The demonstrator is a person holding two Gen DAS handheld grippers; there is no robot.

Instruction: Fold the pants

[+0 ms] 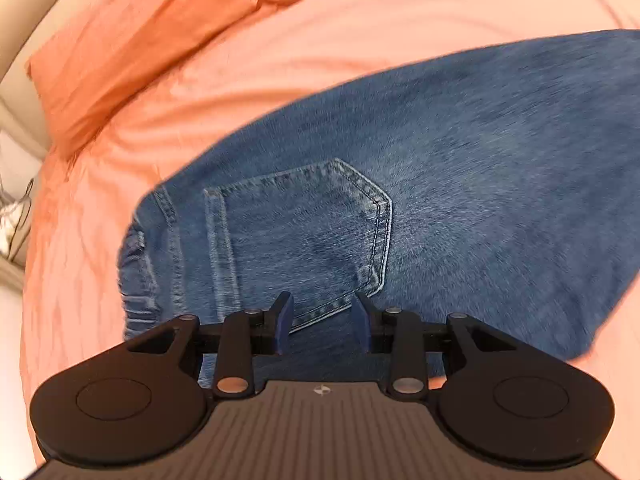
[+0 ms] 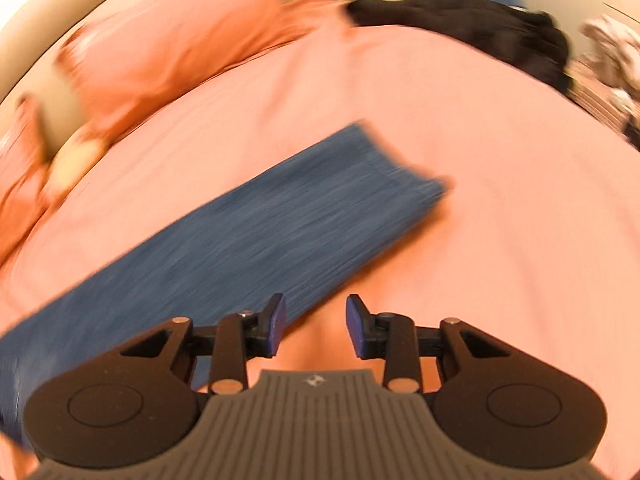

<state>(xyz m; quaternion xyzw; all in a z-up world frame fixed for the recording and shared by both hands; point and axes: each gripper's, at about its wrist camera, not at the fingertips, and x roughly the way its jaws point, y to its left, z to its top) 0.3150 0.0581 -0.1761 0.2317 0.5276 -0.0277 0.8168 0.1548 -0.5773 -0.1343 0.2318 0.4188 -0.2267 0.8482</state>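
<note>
The pants, blue denim, are laid flat on a pink bedsheet that covers the bed. In the left wrist view the waist end is seen at left, w/ a gathered elastic waistband and a stitched back pocket facing up; the rest of the fabric is spread toward the right of frame. The left gripper is held just above the denim near the pocket's lower corner, its blue pads spread apart w/ nothing pinched between them; contact w/ the cloth can't be confirmed.

In the right wrist view, which is heavily motion-blurred, the leg section is seen as a long band running diagonally from lower left to the hem at upper right. The right gripper is positioned at the near edge of that leg: its left pad is over the denim edge, its right pad over bare sheet. Jaws are spread, nothing gripped.

An orange pillow is seen at the head of the bed, upper left, and a dark garment is lying at the far edge, upper right.
</note>
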